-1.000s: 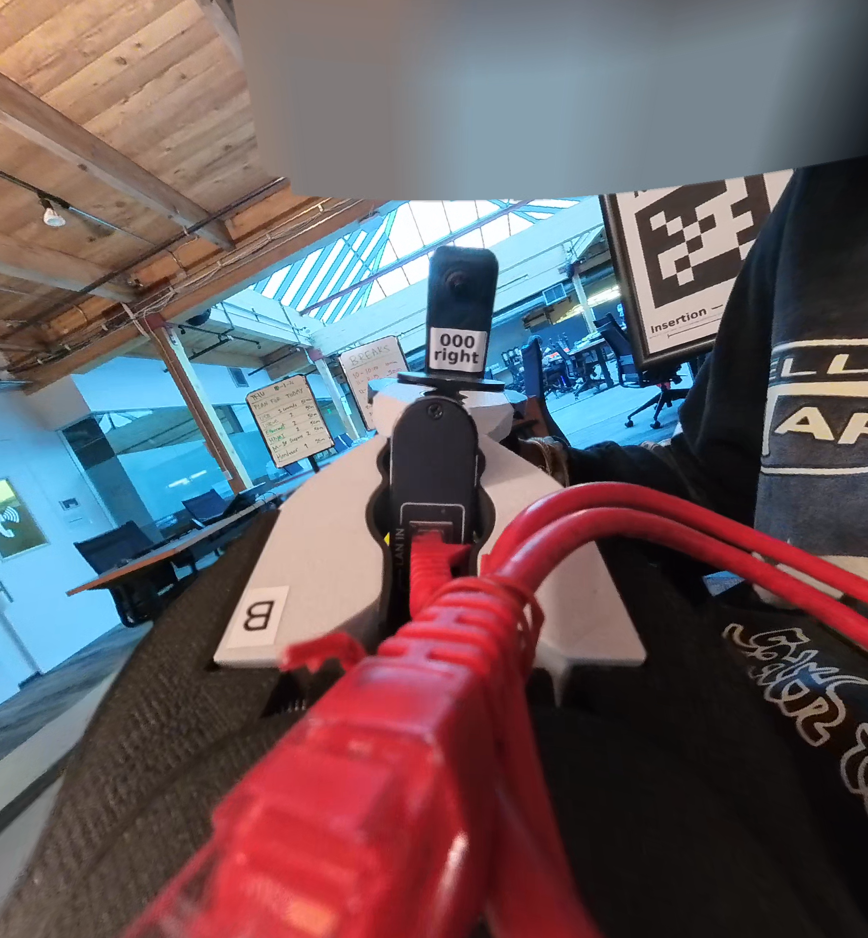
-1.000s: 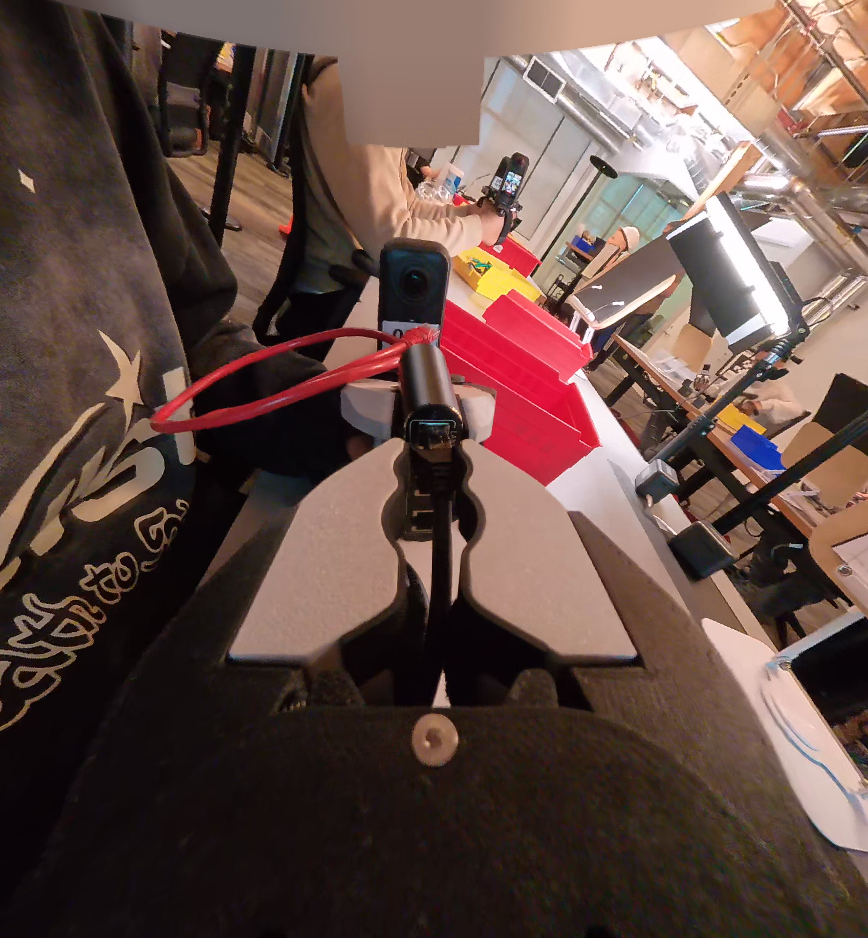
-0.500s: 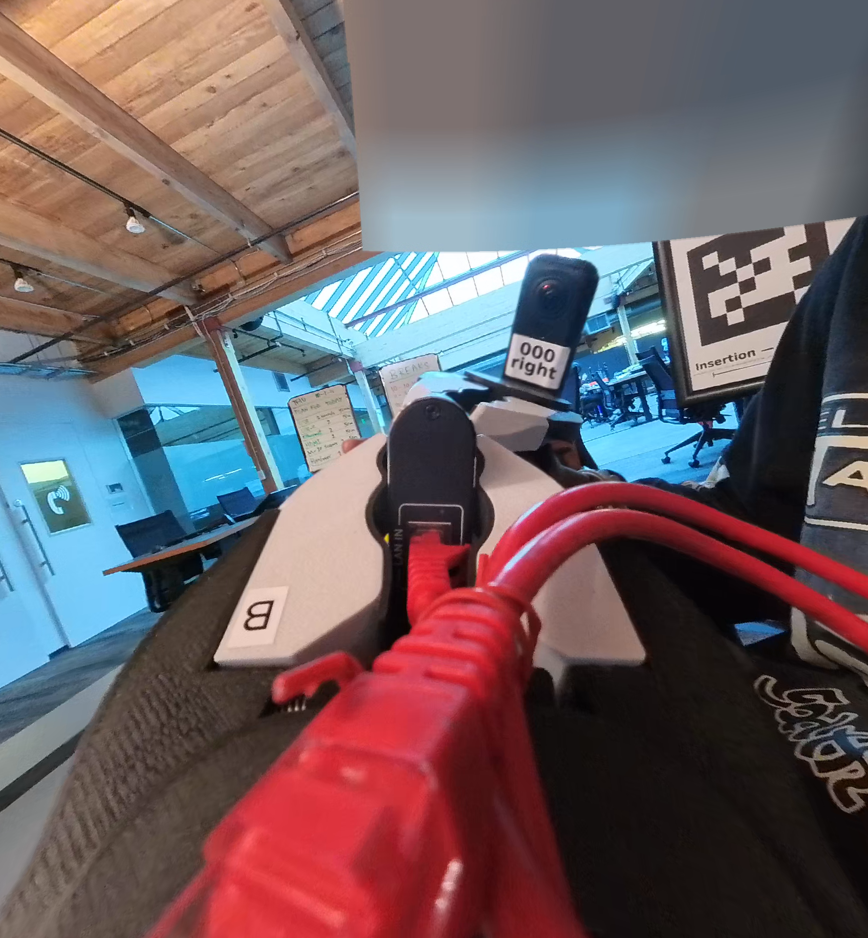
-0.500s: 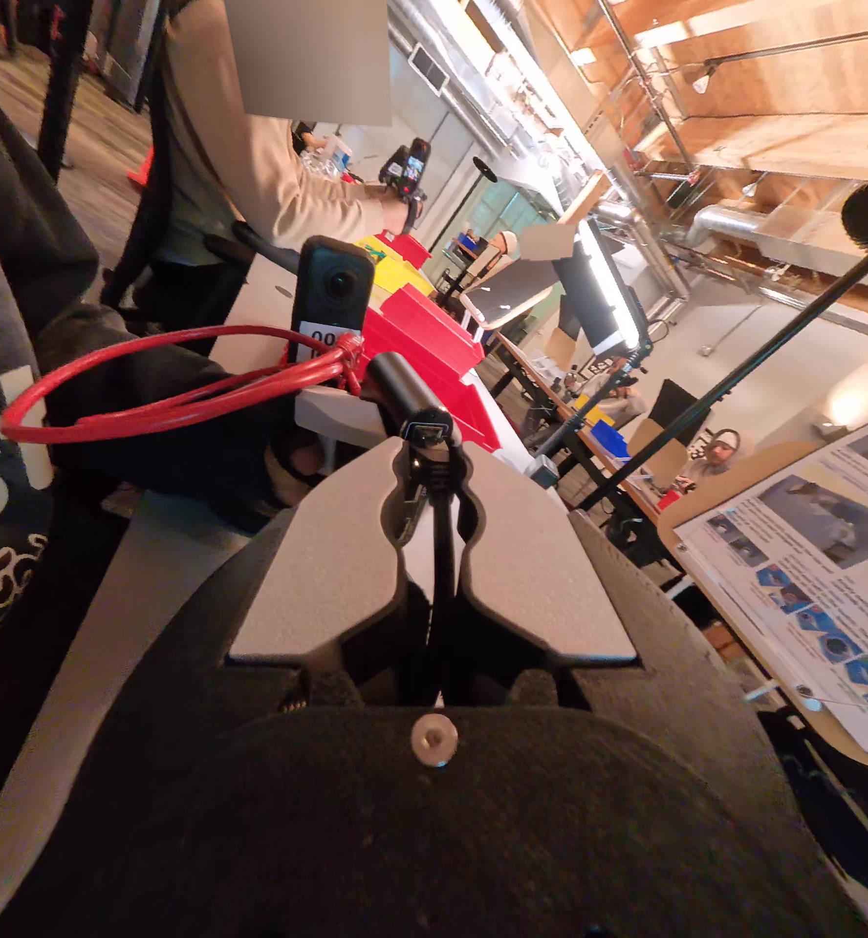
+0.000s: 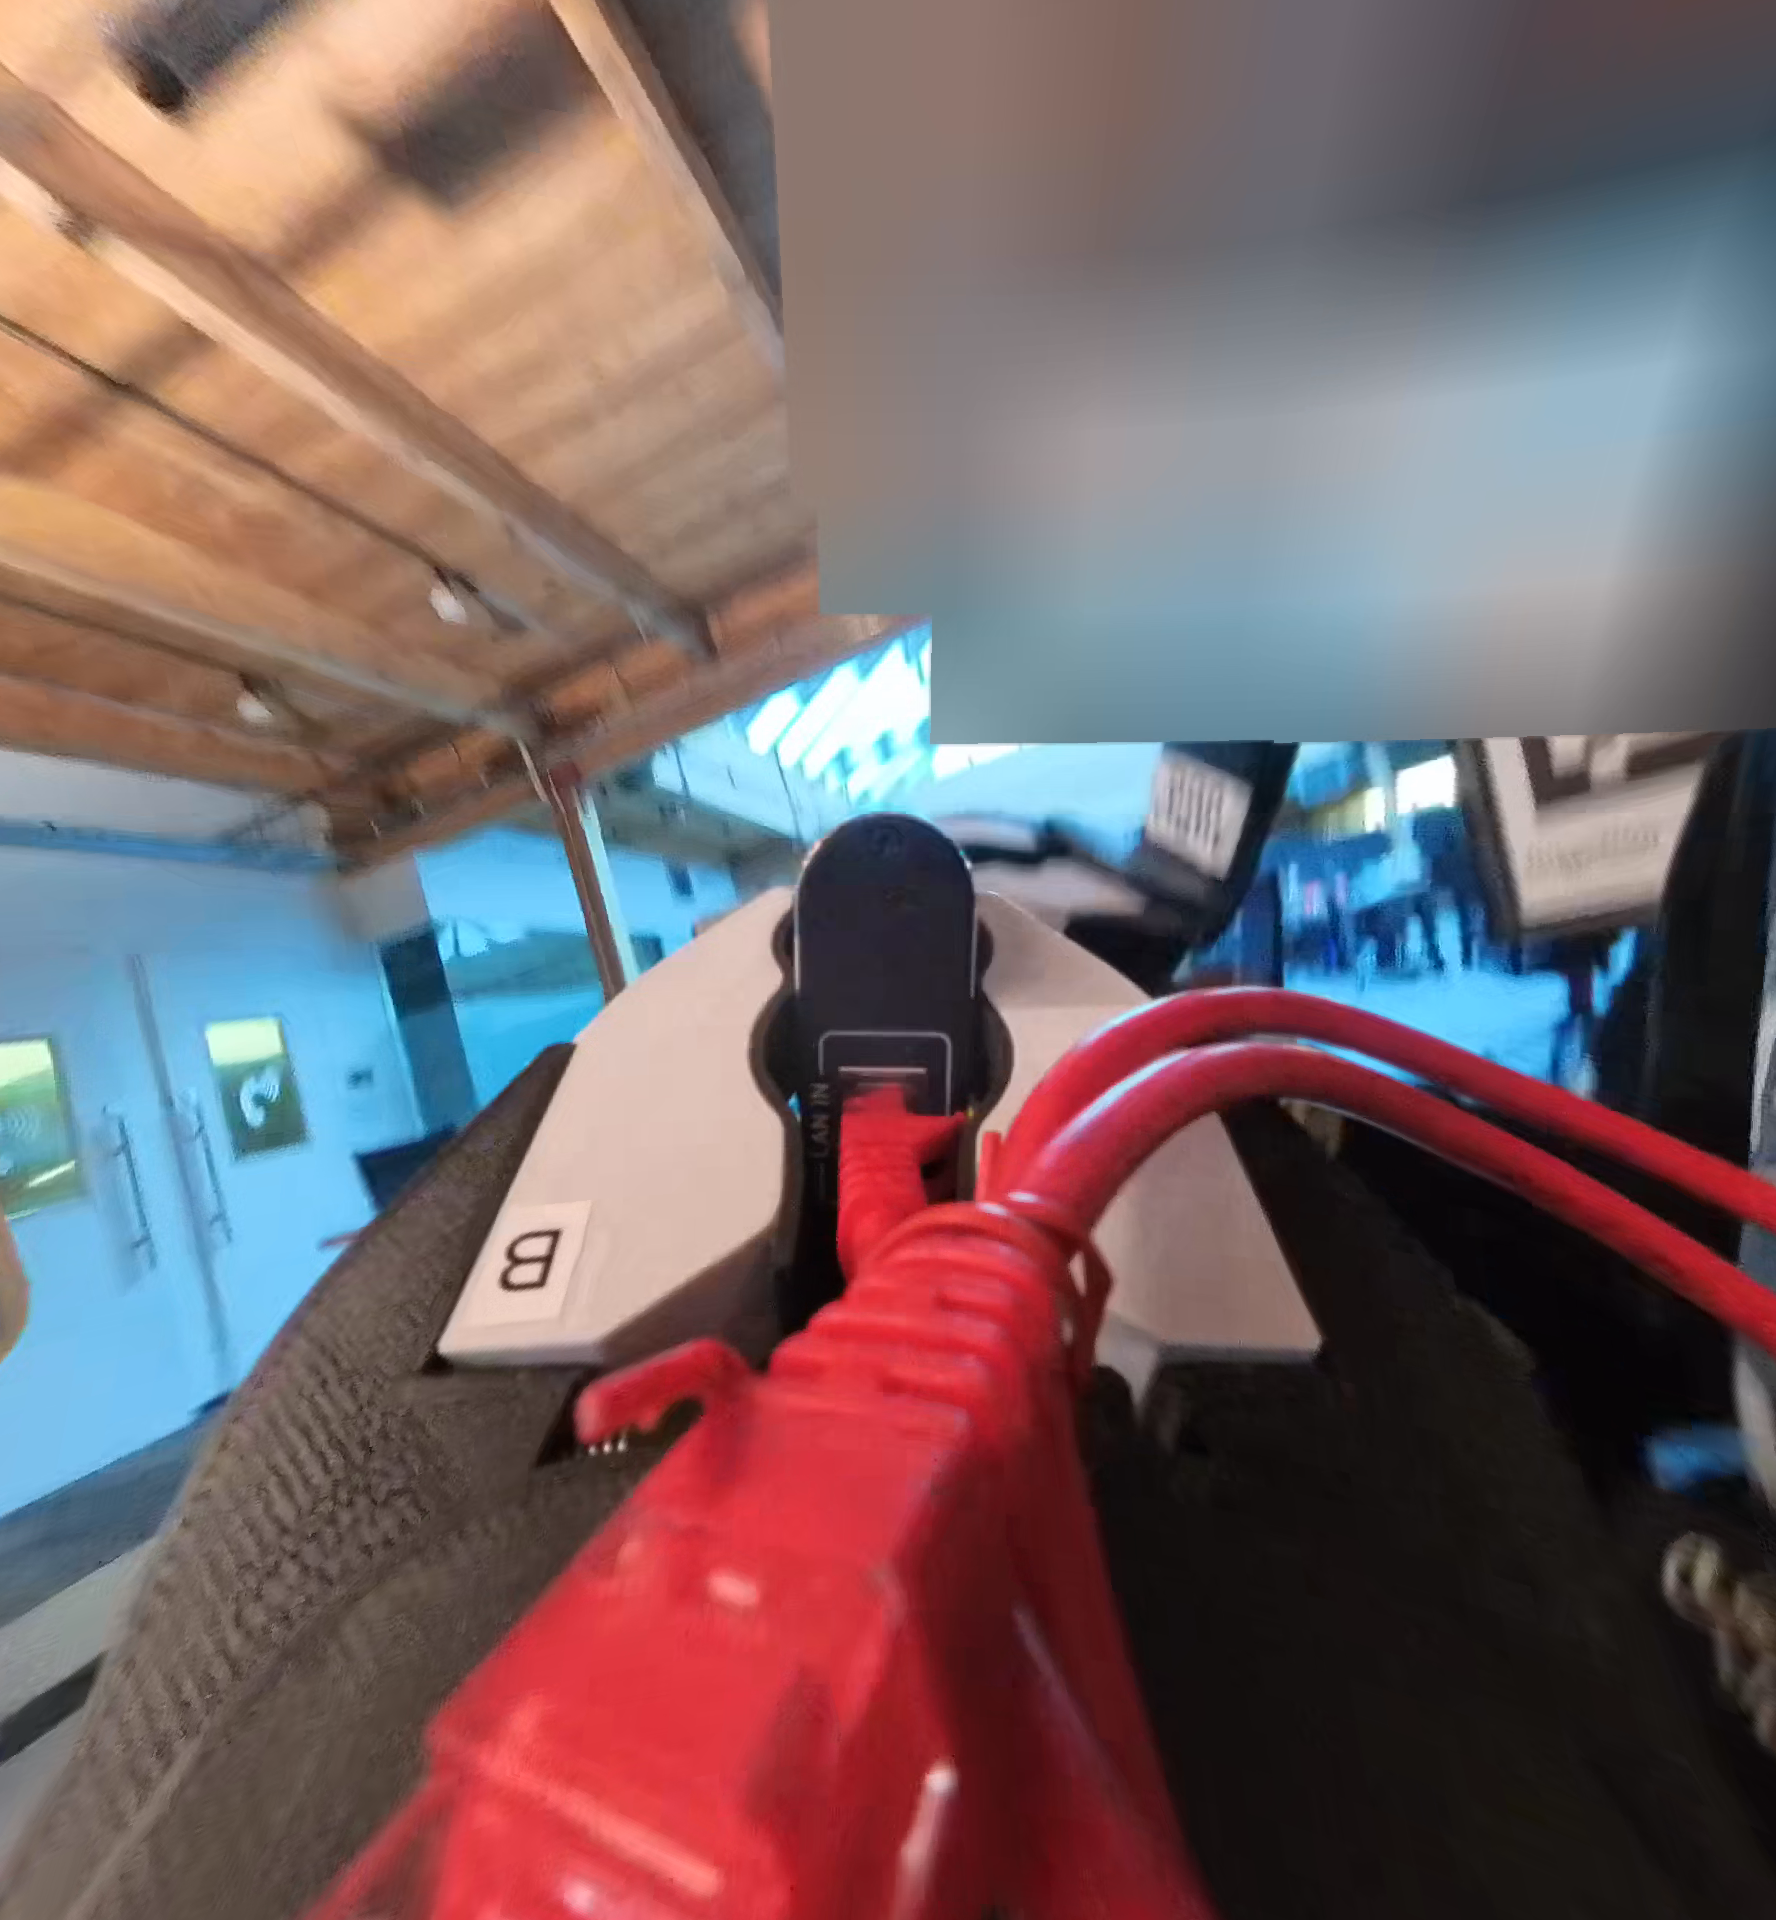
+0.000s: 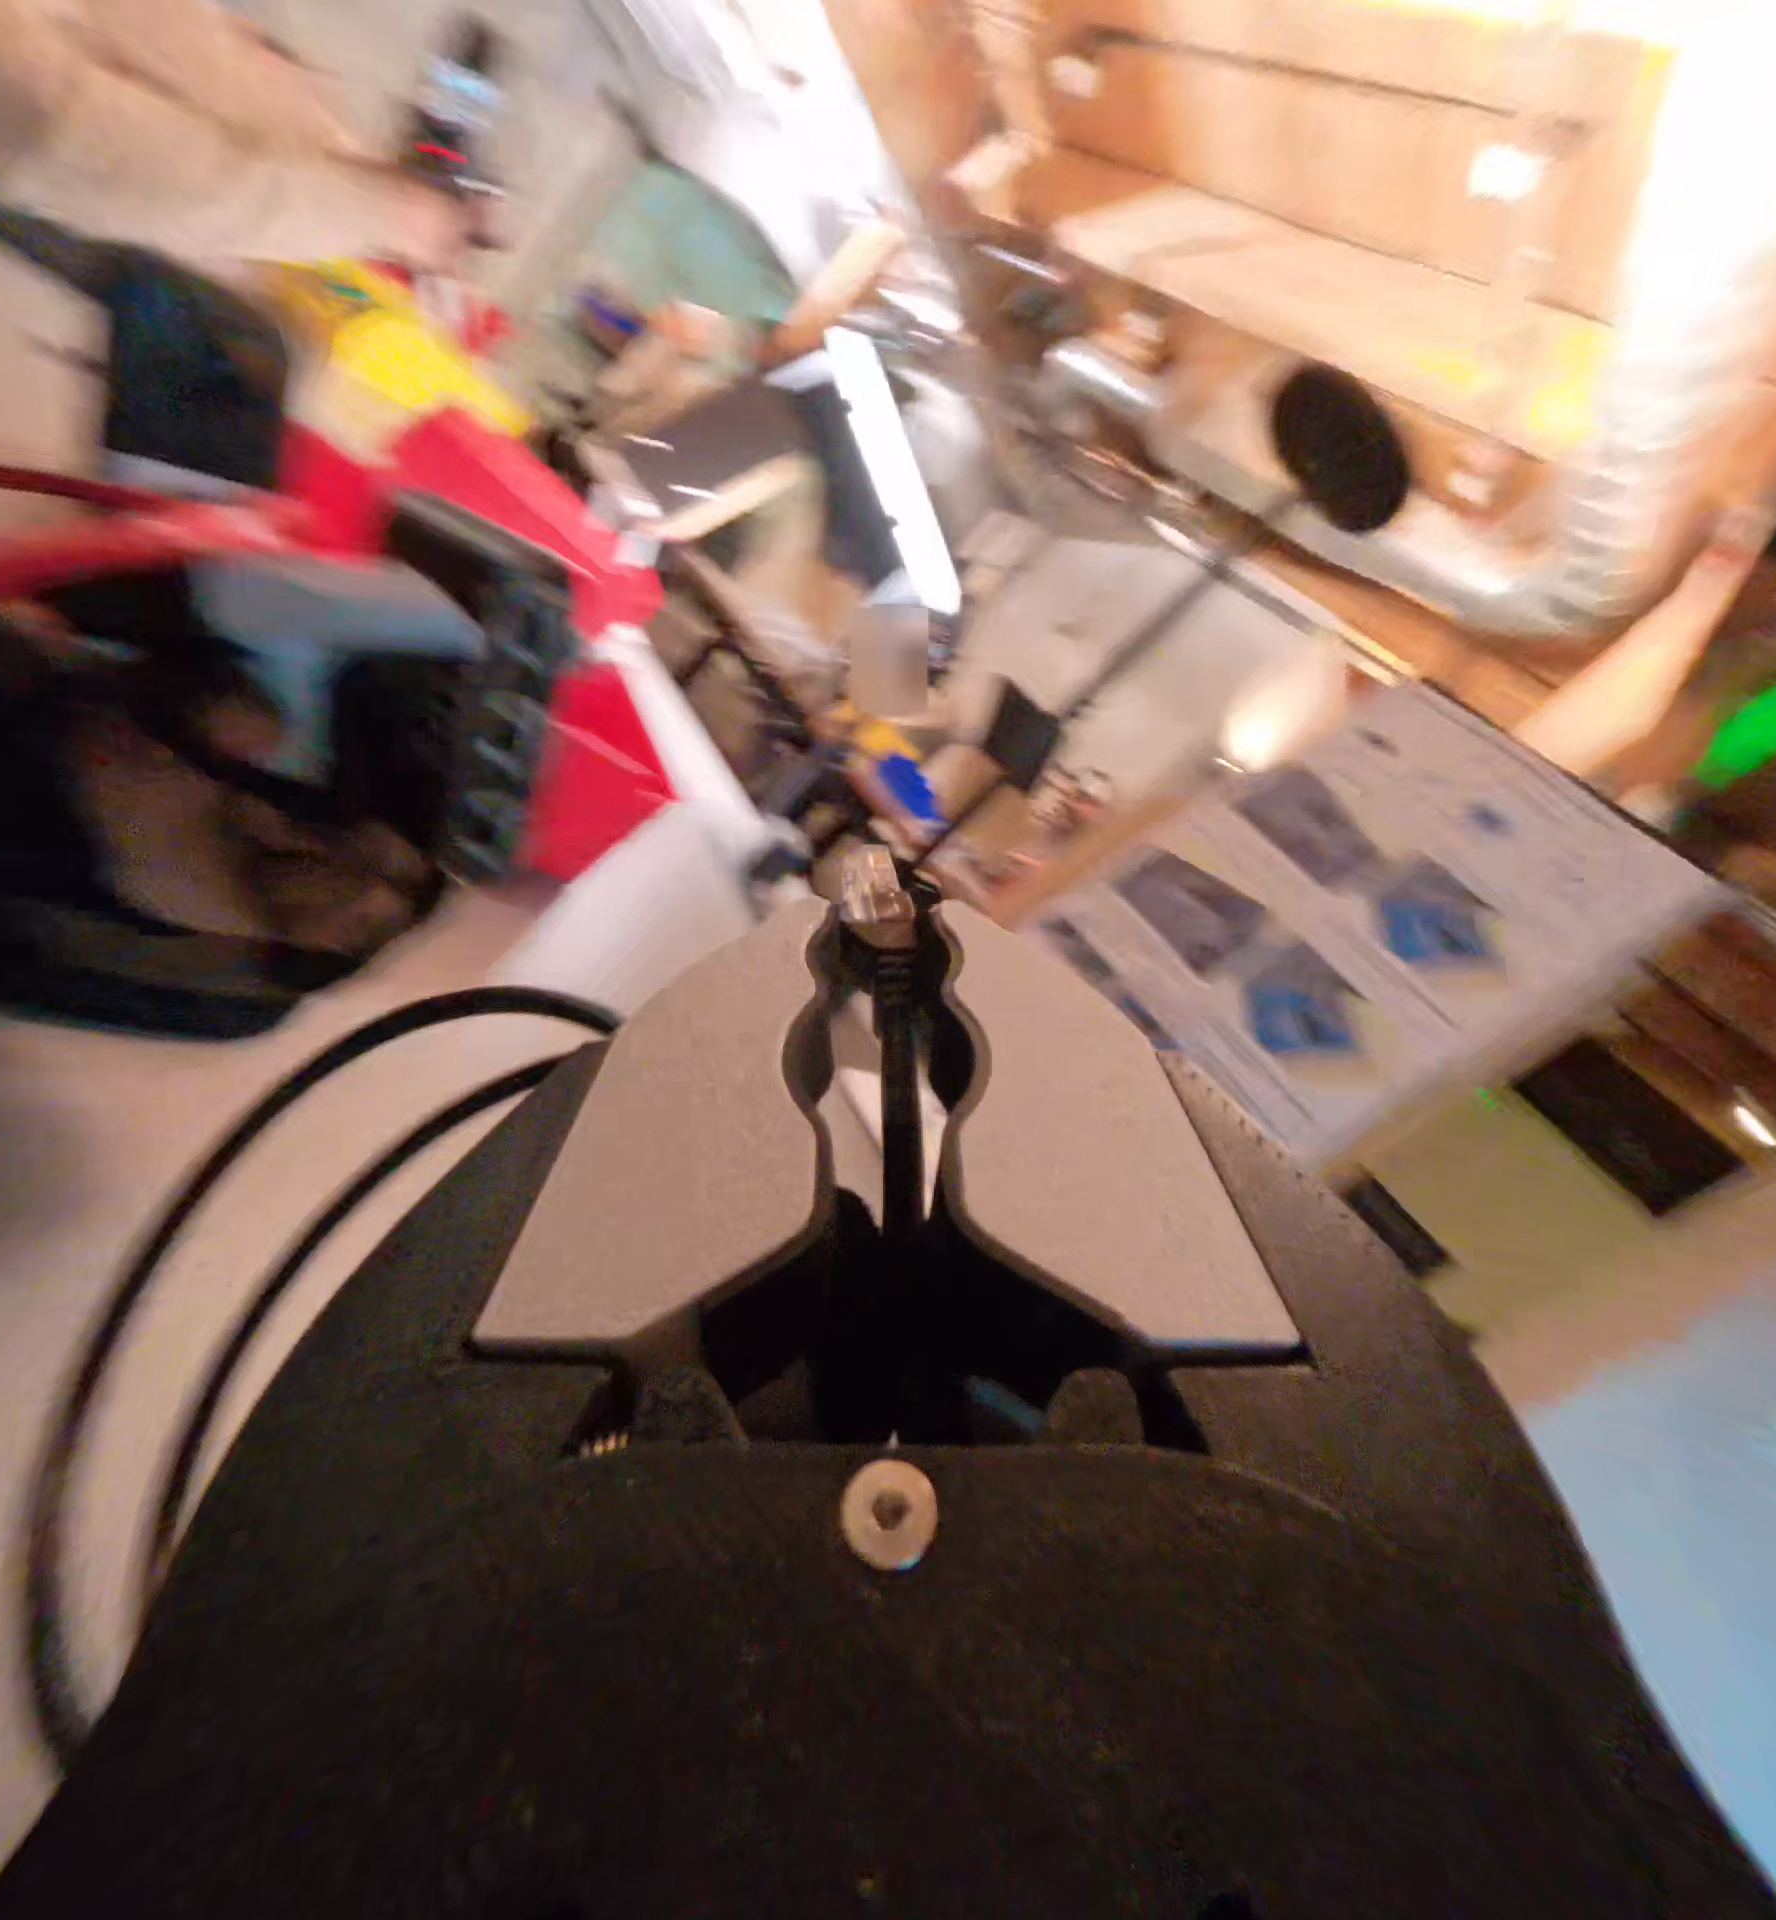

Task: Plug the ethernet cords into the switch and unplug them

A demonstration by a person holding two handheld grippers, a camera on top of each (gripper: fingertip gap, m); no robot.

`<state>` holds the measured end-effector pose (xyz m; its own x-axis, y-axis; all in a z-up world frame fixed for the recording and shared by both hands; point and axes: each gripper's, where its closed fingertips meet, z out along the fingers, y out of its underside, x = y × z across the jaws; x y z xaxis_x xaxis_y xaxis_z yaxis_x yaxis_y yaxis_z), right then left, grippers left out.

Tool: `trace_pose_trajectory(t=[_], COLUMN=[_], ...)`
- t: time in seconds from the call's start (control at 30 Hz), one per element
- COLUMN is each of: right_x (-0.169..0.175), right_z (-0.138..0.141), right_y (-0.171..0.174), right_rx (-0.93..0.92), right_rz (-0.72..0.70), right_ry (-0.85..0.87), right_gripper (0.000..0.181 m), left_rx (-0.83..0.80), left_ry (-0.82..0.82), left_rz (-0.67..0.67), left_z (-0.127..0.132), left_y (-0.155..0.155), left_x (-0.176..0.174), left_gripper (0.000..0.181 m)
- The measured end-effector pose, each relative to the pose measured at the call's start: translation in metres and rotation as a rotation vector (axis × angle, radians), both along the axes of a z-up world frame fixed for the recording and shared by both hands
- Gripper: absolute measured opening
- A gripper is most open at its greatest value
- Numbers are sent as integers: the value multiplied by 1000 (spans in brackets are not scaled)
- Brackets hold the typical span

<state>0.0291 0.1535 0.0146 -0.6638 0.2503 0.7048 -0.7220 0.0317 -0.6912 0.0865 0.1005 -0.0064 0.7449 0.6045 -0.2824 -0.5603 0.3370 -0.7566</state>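
Observation:
In the left wrist view my left gripper (image 5: 884, 940) is shut on a small black switch (image 5: 884, 935) that stands up between its grey fingers (image 5: 676, 1143). A red ethernet cord (image 5: 879, 1143) is plugged into the port facing me, its loops (image 5: 1383, 1112) run off right, and its other red plug (image 5: 811, 1610) lies close to the camera. In the right wrist view my right gripper (image 6: 879, 920) is shut on a black ethernet cord (image 6: 899, 1081). Its clear plug (image 6: 868, 883) sticks out free past the fingertips. The left gripper (image 6: 333, 623) shows blurred at the left.
Red bins (image 6: 593, 748) and a yellow bin (image 6: 396, 353) stand on the white table (image 6: 240, 1039) behind the left gripper. A printed picture sheet (image 6: 1331, 935) and a microphone on a stand (image 6: 1341, 447) are at the right. The black cord's slack (image 6: 188, 1195) loops left. My right fingertips sit around 9 cm from my left ones.
The black cord's plug has come out of the switch. My right gripper has swung away to the right with it. The left gripper still holds the switch with the red cord plugged in.

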Motion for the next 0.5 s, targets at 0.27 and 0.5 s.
trace_pose_trajectory(t=[0.27,0.5], right_x=[-40,-91], right_z=[84,86], right_y=[138,224], right_rx=[-275,-360], right_rz=[-228,-517], right_ry=[35,10], right_gripper=[13,13], left_rx=[16,-1], left_ry=[-77,-113], left_rz=[-67,-41], left_z=[-2,-6], left_y=[-2,-4], left_x=[-7,-13], left_gripper=[26,26])
